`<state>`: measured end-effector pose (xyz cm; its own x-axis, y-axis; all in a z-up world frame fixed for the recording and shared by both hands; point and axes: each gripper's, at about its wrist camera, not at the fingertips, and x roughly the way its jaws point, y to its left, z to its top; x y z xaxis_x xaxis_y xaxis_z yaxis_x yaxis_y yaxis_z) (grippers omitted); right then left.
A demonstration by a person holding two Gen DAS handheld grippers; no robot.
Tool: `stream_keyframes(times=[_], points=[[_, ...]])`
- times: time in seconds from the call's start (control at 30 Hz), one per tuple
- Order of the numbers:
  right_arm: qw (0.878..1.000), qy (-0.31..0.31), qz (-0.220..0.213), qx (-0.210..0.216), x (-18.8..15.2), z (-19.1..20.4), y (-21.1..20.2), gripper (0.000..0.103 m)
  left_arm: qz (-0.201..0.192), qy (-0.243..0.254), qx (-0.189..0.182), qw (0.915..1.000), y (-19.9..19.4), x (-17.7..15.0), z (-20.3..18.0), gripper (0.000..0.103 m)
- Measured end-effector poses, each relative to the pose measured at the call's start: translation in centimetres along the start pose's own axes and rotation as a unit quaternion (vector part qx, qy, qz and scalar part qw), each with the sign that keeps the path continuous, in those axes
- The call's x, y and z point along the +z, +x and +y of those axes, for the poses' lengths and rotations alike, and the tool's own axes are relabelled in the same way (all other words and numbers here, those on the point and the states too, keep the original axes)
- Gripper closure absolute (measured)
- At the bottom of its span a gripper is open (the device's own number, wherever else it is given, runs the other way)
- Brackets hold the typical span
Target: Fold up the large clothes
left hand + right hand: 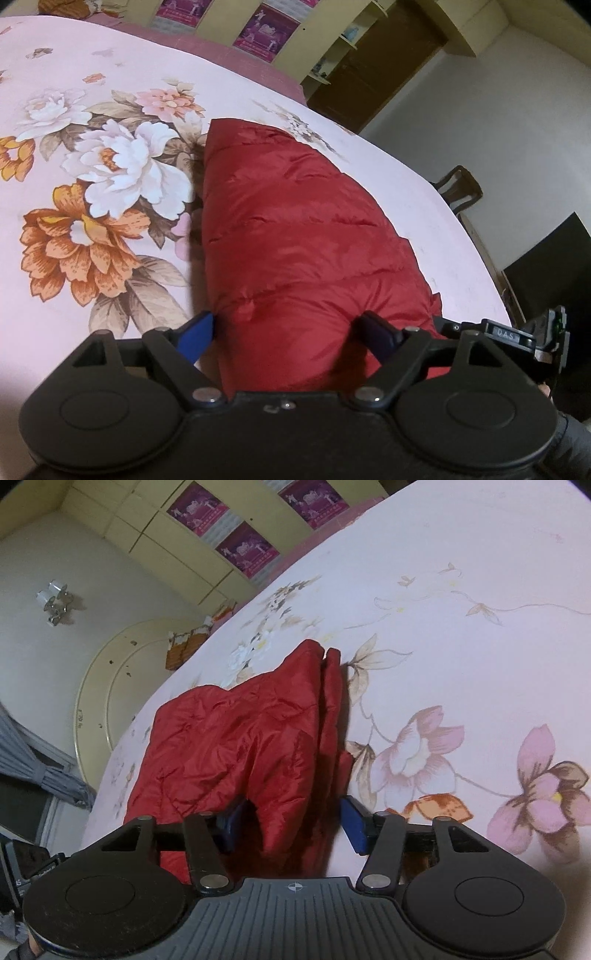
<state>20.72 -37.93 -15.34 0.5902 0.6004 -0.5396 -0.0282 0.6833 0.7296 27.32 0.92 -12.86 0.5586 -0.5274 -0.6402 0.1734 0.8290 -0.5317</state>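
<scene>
Taking the red padded jacket (295,229) as the landmark, it is lying folded on the floral bedsheet (92,110), its long axis running straight away from both grippers toward the far edge of the bed.

On the left, the left gripper (286,332) is sitting at the jacket's near end, jaws standing wide. The puffy quilted bulk is bulging between the blue fingers (197,338), which are straddling it; whether the pads are pressing on the fabric or just flanking it cannot be told from this view.

To the right, the right gripper (291,823) is also hovering at the jacket's near end, along its stacked folded edge (332,709). Its jaws are standing about half open, and a red fold is lying between them, close to the left pad and clear of the right one.

Both grippers are looking equally near, side by side at the jacket's near end, so the next move is probably calling for both to close there and carry that end along the long axis.
</scene>
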Motion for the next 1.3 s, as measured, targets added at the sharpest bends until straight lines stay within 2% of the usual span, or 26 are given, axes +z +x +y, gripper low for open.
stream_keyframes(times=[0.17, 0.2, 0.3, 0.4, 0.8, 1.03, 1.3], points=[[1.0, 0.012, 0.001, 0.02, 0.4, 0.0, 1.0, 0.049, 0.0, -0.001, -0.007, 1.0, 0.7, 0.1, -0.1, 0.02], [0.999, 0.02, -0.001, 0.028, 0.4, -0.3, 1.1, 0.052, -0.003, -0.002, -0.009, 1.0, 0.8, 0.1, -0.2, 0.021], [0.999, 0.024, 0.008, 0.045, 0.4, -0.6, 1.8, 0.073, -0.008, 0.029, 0.008, 0.9995, 1.0, -0.2, -1.8, 0.024], [0.999, 0.003, 0.011, 0.042, 0.6, 0.0, 1.7, 0.079, -0.006, 0.049, 0.03, 0.9983, 1.1, -0.3, -2.7, 0.028], [1.0, -0.017, -0.01, 0.025, -0.1, 1.3, 0.7, 0.082, -0.021, 0.086, 0.047, 0.995, 0.5, -0.5, -3.4, 0.037], [0.999, -0.03, -0.043, 0.002, -0.8, 3.7, -0.5, 0.084, -0.029, 0.116, 0.019, 0.9926, -1.4, -0.1, -3.2, 0.045], [0.997, -0.044, -0.068, -0.01, -1.5, 9.0, 0.3, 0.085, -0.051, 0.137, -0.009, 0.9892, -4.5, 1.3, -0.7, 0.045]])
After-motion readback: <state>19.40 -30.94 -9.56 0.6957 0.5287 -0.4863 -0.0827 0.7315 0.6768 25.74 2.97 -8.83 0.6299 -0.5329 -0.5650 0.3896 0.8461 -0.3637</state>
